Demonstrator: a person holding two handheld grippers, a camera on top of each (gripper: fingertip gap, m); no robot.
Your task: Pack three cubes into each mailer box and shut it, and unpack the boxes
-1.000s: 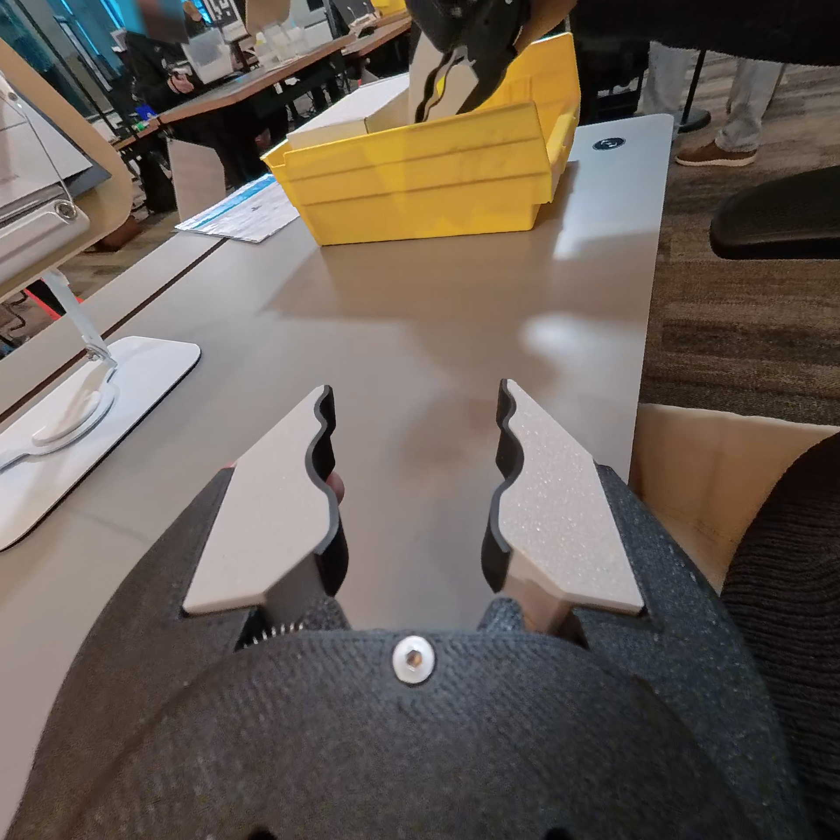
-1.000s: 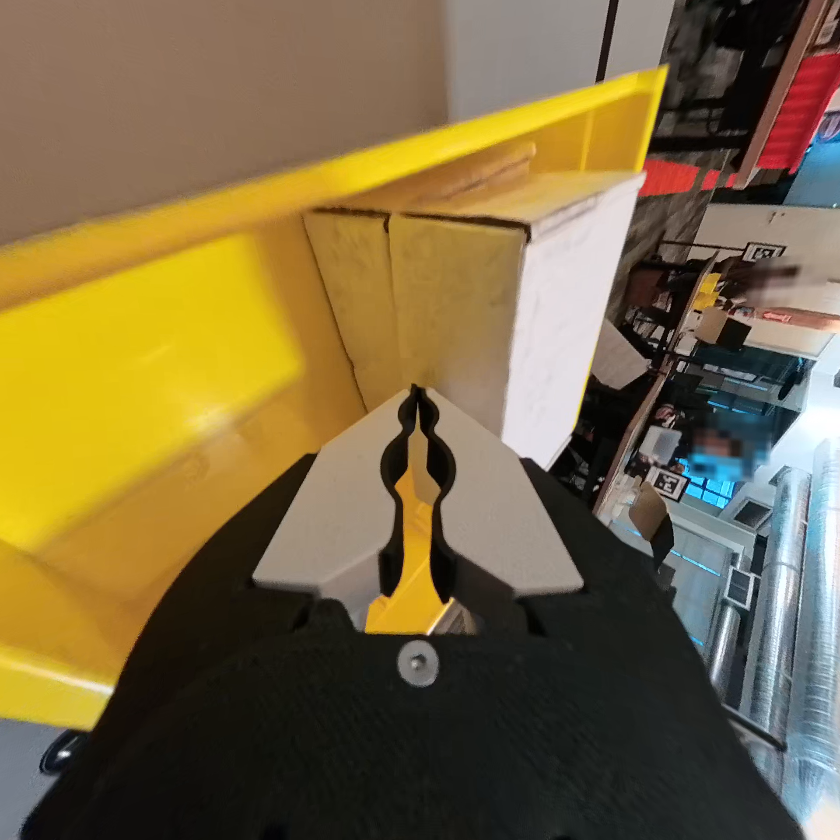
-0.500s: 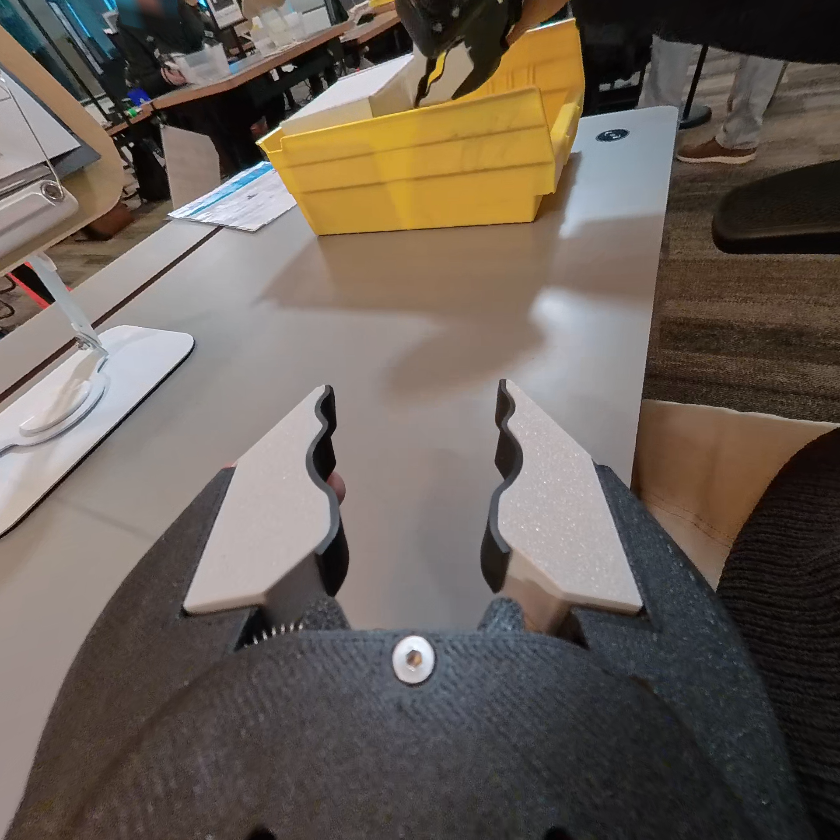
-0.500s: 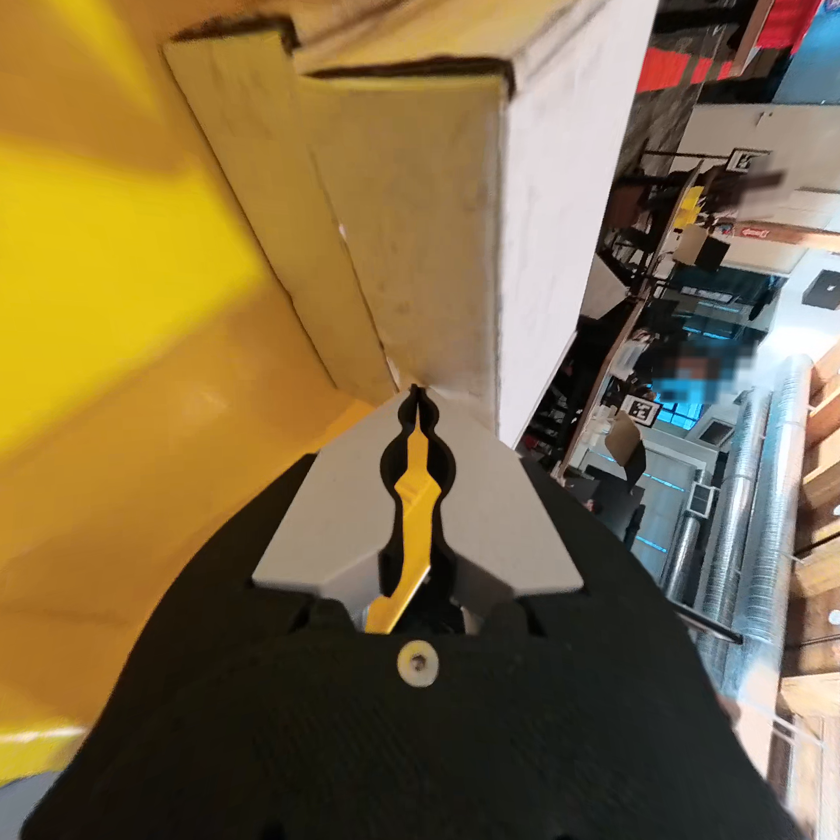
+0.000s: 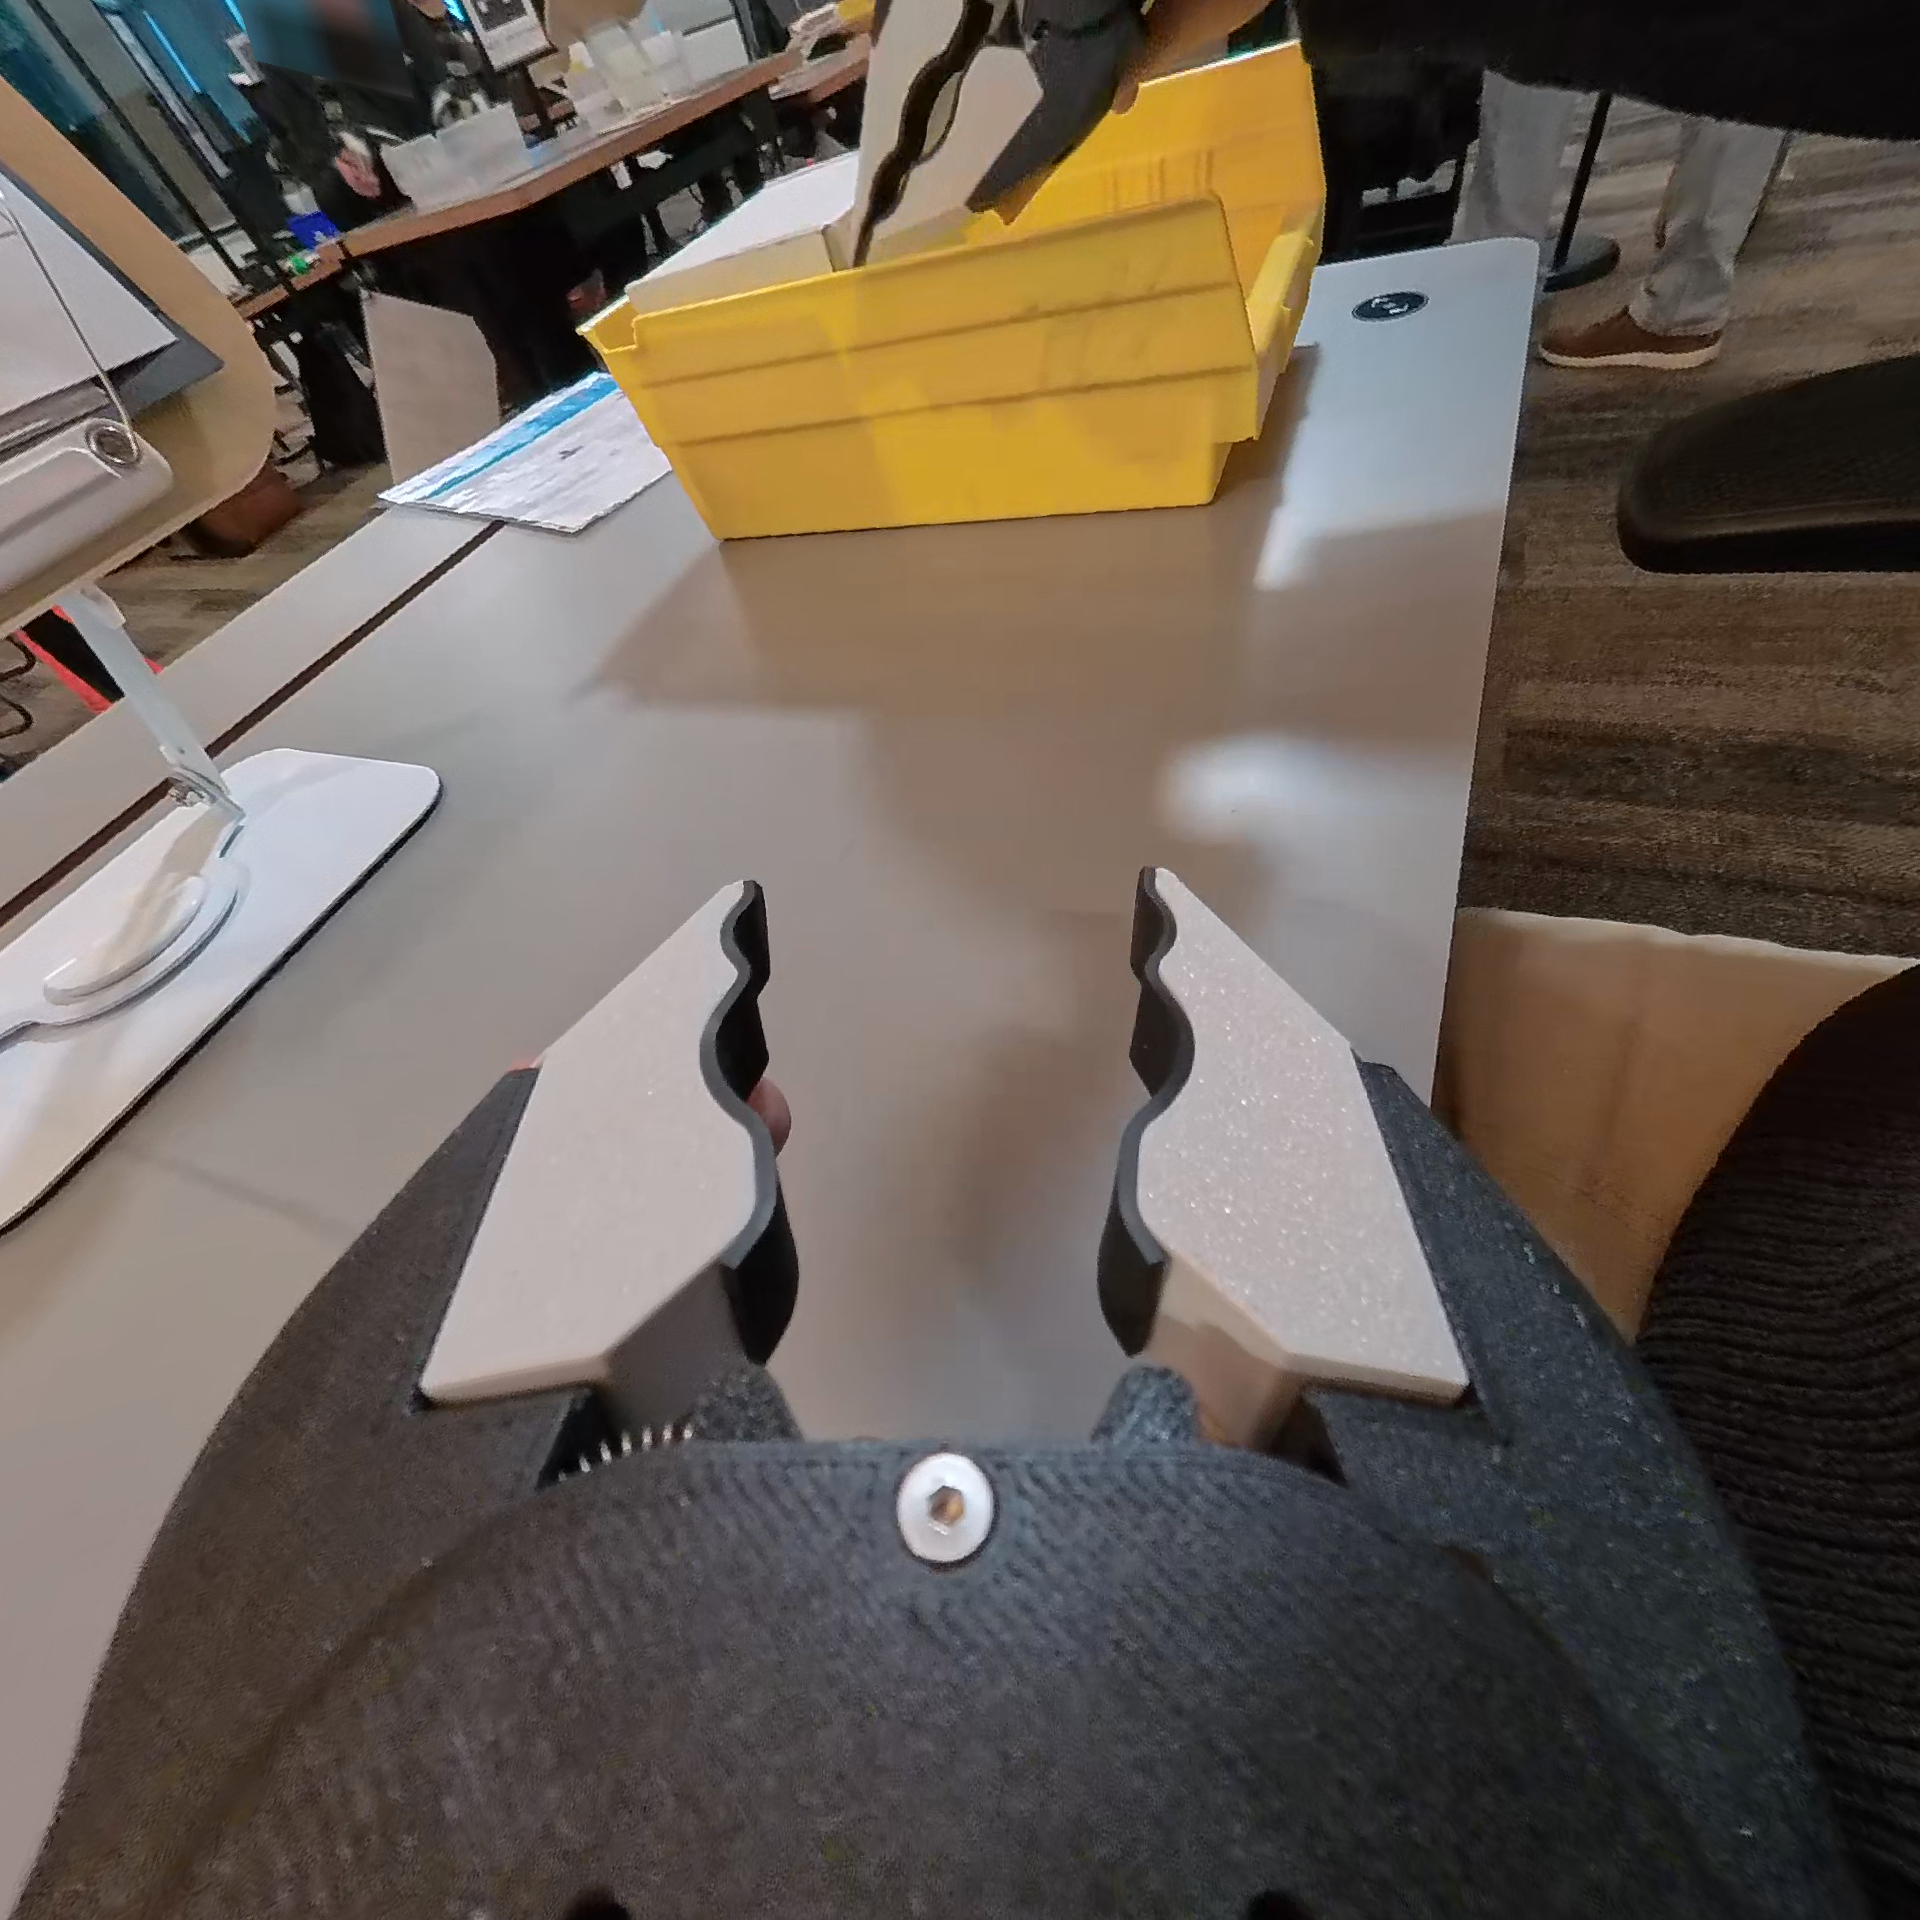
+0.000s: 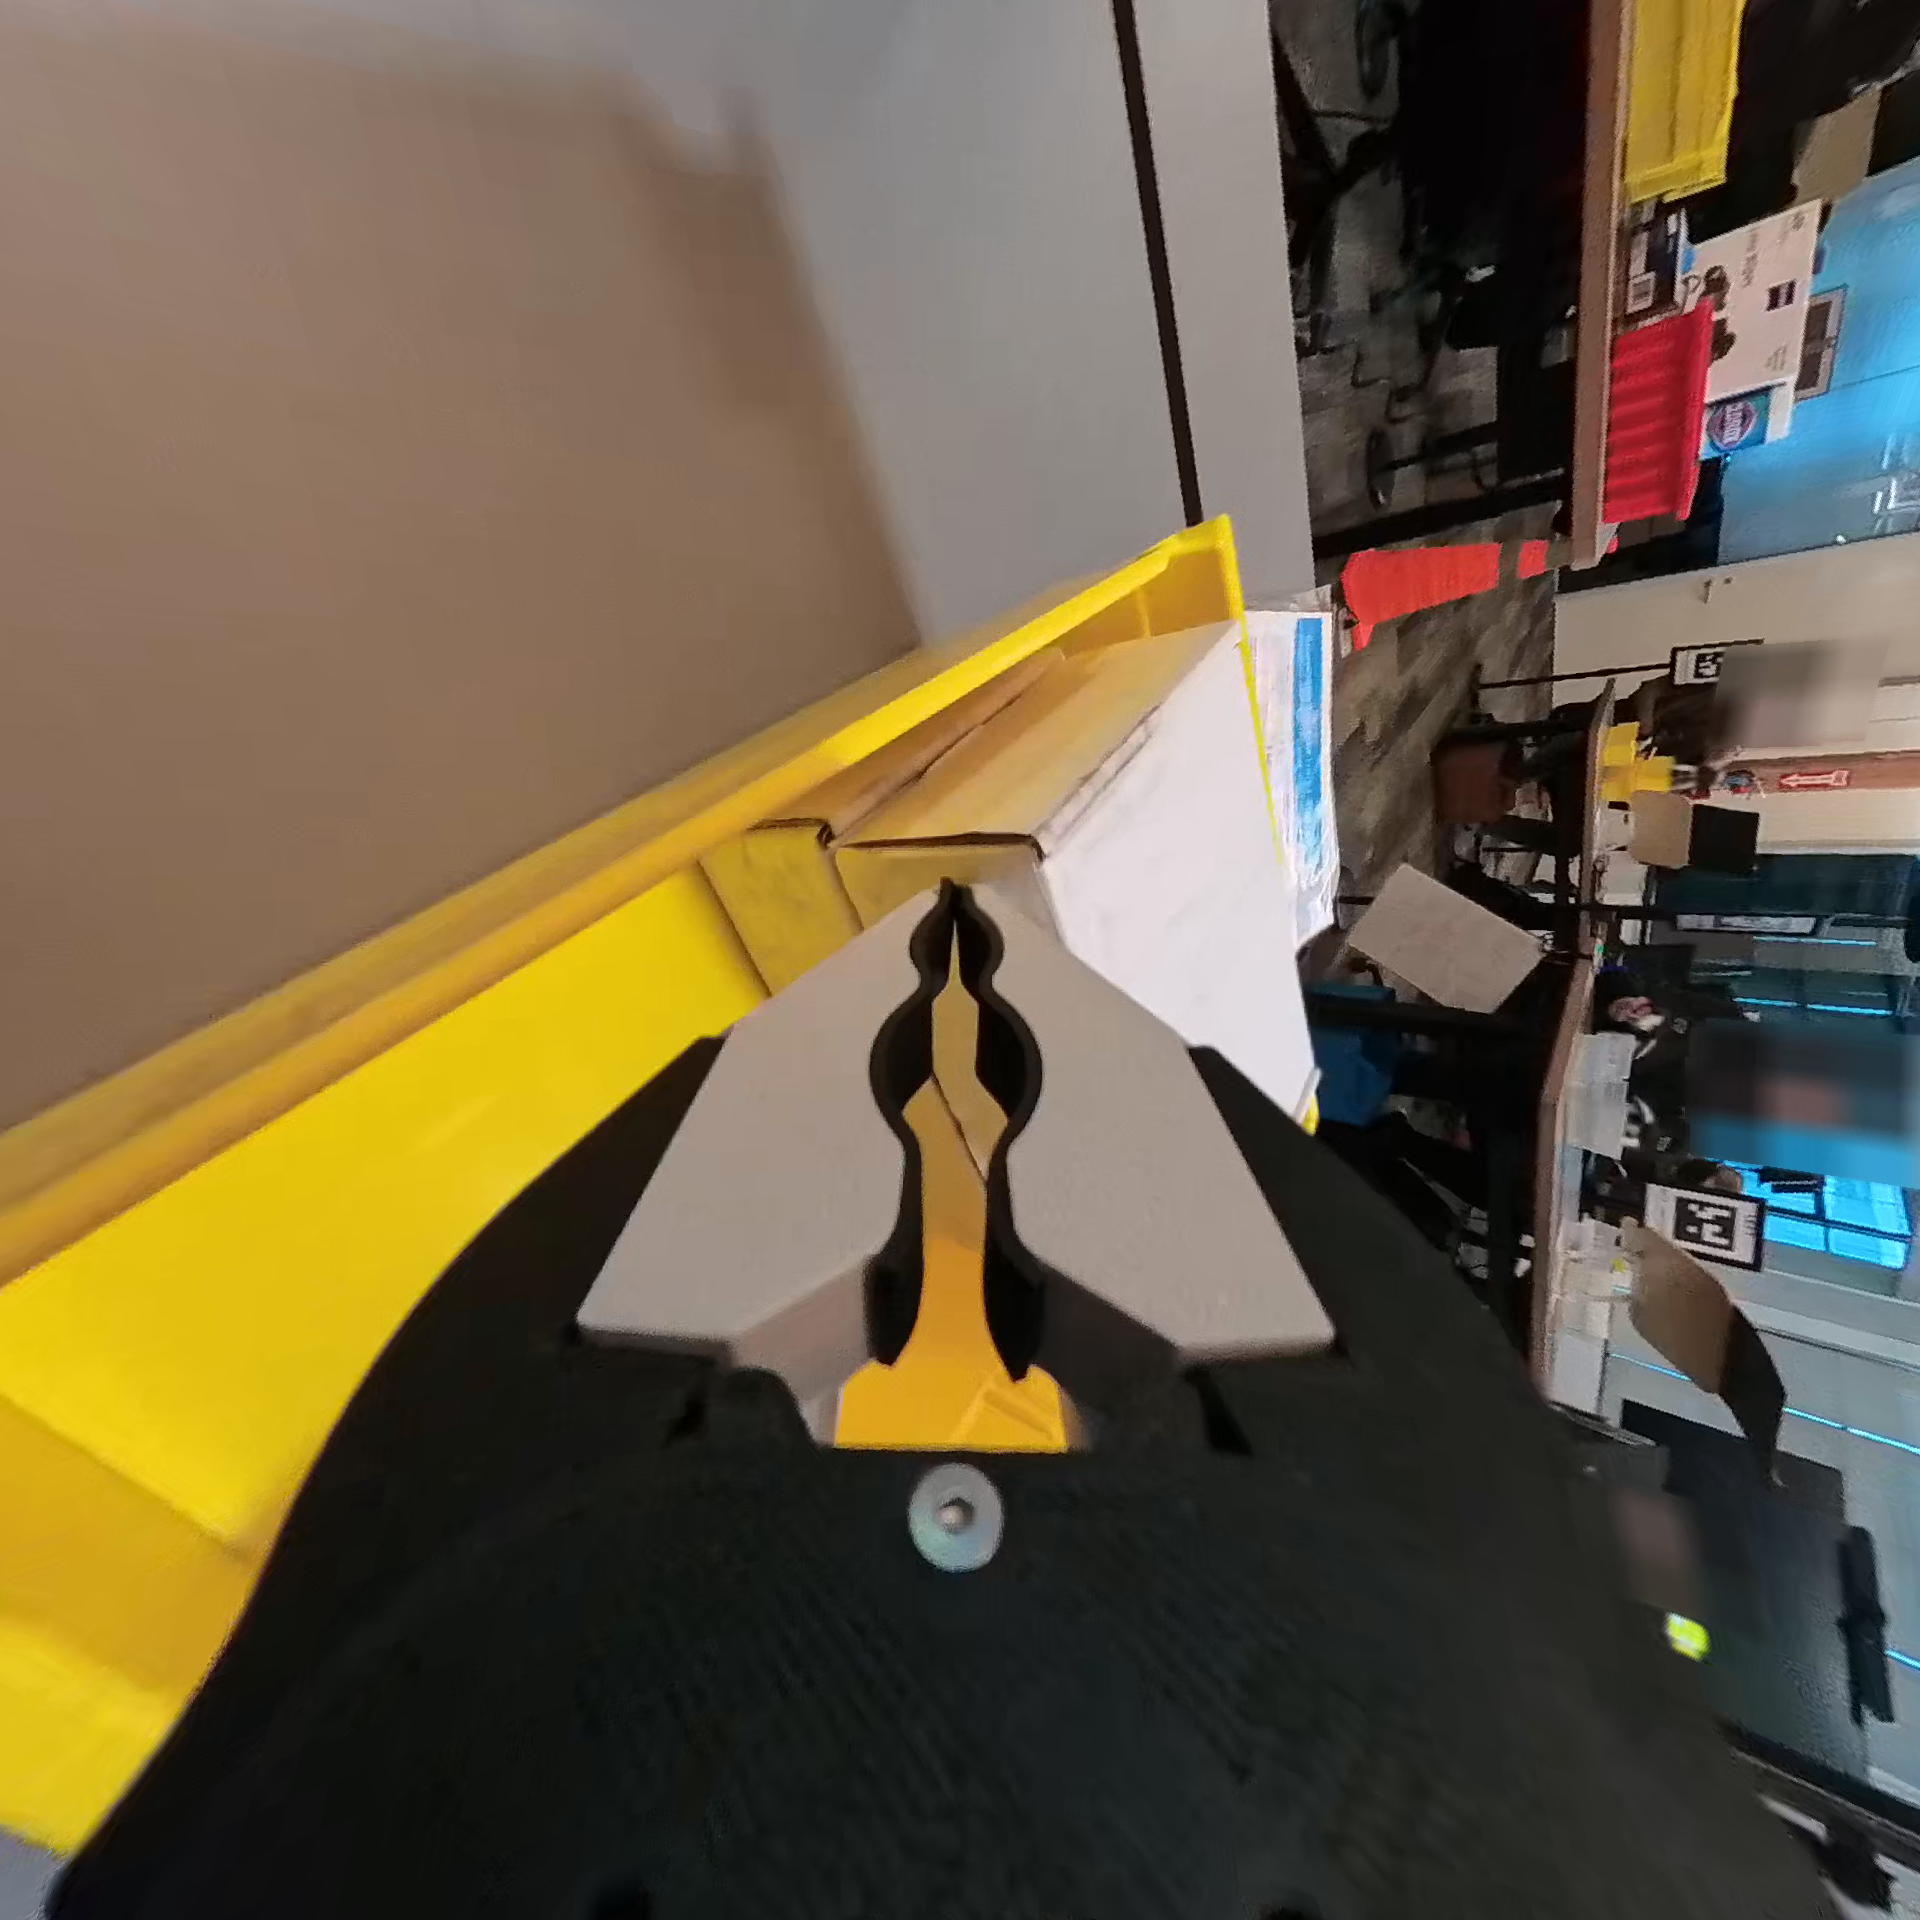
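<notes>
R gripper (image 6: 951, 904) at yellow bin (image 5: 966, 416)
Jaws closed, tips by mailer box (image 6: 1153, 883), nothing held. L gripper (image 5: 948, 935) open over table (image 5: 935, 727).

Bin (image 5: 966, 416) sits at far end of table (image 5: 935, 727). Mailer boxes (image 5: 748, 239) stand inside bin, toward its left. Printed sheet (image 5: 540, 468) lies on table just left of bin. Stand base (image 5: 177, 935) rests nearer, at left edge. Chair (image 5: 1766, 478) right of table.
</notes>
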